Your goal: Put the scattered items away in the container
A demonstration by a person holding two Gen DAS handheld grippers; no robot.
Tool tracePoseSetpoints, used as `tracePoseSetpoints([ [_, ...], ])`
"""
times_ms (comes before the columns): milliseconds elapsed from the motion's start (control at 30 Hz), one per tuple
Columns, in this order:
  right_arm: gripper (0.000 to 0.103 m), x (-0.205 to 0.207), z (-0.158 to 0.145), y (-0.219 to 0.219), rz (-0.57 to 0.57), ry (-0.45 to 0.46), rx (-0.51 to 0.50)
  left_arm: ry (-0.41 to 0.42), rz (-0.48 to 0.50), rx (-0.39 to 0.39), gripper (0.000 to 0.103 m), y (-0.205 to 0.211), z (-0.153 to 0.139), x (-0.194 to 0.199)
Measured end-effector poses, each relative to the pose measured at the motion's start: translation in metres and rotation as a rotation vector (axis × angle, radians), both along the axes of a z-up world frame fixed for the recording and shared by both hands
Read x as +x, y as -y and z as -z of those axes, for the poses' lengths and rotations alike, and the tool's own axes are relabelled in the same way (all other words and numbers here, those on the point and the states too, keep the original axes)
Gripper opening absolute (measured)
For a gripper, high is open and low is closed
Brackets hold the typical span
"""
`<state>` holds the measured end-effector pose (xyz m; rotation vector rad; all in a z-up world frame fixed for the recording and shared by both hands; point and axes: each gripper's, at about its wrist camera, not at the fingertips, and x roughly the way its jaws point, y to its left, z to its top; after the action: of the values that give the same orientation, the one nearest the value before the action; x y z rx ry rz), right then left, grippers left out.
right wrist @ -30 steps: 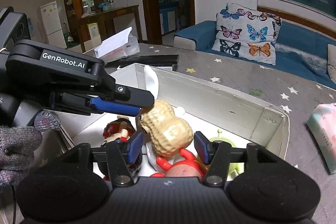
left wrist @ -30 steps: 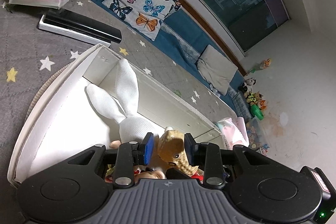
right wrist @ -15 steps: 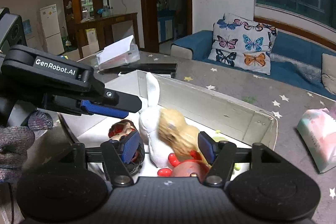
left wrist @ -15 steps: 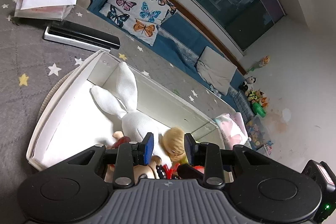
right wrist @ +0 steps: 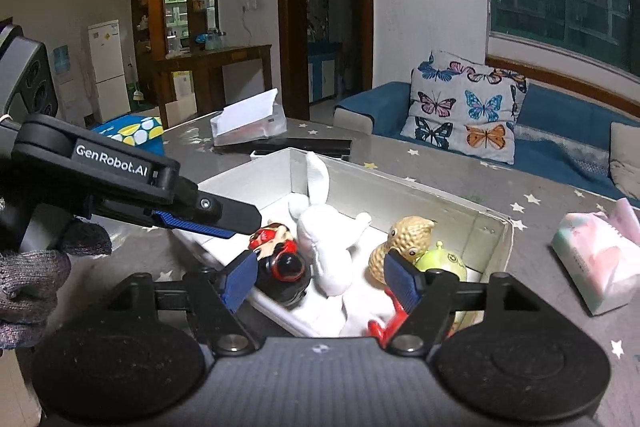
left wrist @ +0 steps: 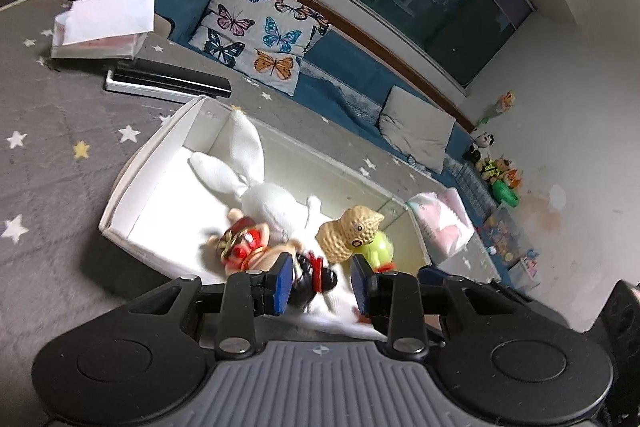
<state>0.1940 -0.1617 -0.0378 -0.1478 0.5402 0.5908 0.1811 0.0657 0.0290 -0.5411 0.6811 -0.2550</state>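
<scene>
A white box (left wrist: 132,187) (right wrist: 452,203) sits on the grey star-print table. Inside lie a white plush rabbit (left wrist: 256,183) (right wrist: 324,243), a tan peanut toy (left wrist: 346,233) (right wrist: 404,237), a green round toy (left wrist: 378,247) (right wrist: 442,261), a red-and-black figure (left wrist: 244,241) (right wrist: 280,259) and a red toy (right wrist: 386,323). My left gripper (left wrist: 320,285) is open and empty over the box's near edge; it also shows in the right wrist view (right wrist: 208,215). My right gripper (right wrist: 320,277) is open and empty above the box.
A tissue box (left wrist: 100,27) (right wrist: 248,123) and a black-and-white flat case (left wrist: 168,83) lie beyond the box. A pink tissue pack (left wrist: 440,223) (right wrist: 596,259) lies to its right. A blue sofa with a butterfly cushion (right wrist: 464,107) stands behind the table.
The peanut toy left my left gripper's hold and now lies in the box beside the green toy. Both grippers have pulled back and up, and the right one has opened wider.
</scene>
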Motion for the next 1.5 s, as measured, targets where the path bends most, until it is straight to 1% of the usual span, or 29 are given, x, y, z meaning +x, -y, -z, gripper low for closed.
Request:
tracePoseSetpoints([
  [33, 0.077, -0.005, 0.0, 0.001, -0.004, 0.004, -0.001, 0.0, 0.0, 0.007, 0.034, 0.001, 0.0, -0.005],
  [133, 0.082, -0.019, 0.001, 0.002, -0.009, 0.016, -0.009, -0.004, 0.005, 0.024, 0.034, 0.004, 0.002, -0.016],
  [400, 0.09, -0.048, 0.01, 0.007, -0.009, -0.003, -0.001, -0.023, 0.014, 0.095, 0.035, 0.012, 0.01, -0.042],
  [467, 0.091, -0.053, 0.013, 0.008, -0.007, -0.007, 0.0, -0.029, 0.011, 0.102, 0.035, 0.013, 0.012, -0.047],
  [567, 0.095, -0.06, 0.017, 0.01, -0.003, -0.009, -0.005, -0.038, 0.005, 0.113, 0.035, 0.014, 0.014, -0.053],
  [633, 0.1, -0.064, 0.018, 0.011, 0.003, -0.003, -0.015, -0.036, -0.002, 0.139, 0.035, 0.016, 0.016, -0.056],
  [700, 0.103, -0.067, 0.019, 0.013, 0.006, -0.004, -0.011, -0.034, -0.006, 0.165, 0.035, 0.018, 0.017, -0.06],
  [967, 0.103, -0.082, 0.026, 0.016, 0.043, -0.019, 0.01, -0.043, -0.024, 0.203, 0.035, 0.022, 0.022, -0.071],
  [1100, 0.103, -0.091, 0.031, 0.017, 0.077, 0.001, -0.002, -0.044, -0.035, 0.231, 0.035, 0.024, 0.024, -0.077],
  [1233, 0.103, -0.096, 0.035, 0.021, 0.108, -0.007, 0.016, -0.047, -0.039, 0.25, 0.035, 0.026, 0.025, -0.082],
  [1500, 0.103, -0.102, 0.04, 0.027, 0.165, -0.026, 0.02, -0.063, -0.085, 0.325, 0.035, 0.028, 0.026, -0.09],
])
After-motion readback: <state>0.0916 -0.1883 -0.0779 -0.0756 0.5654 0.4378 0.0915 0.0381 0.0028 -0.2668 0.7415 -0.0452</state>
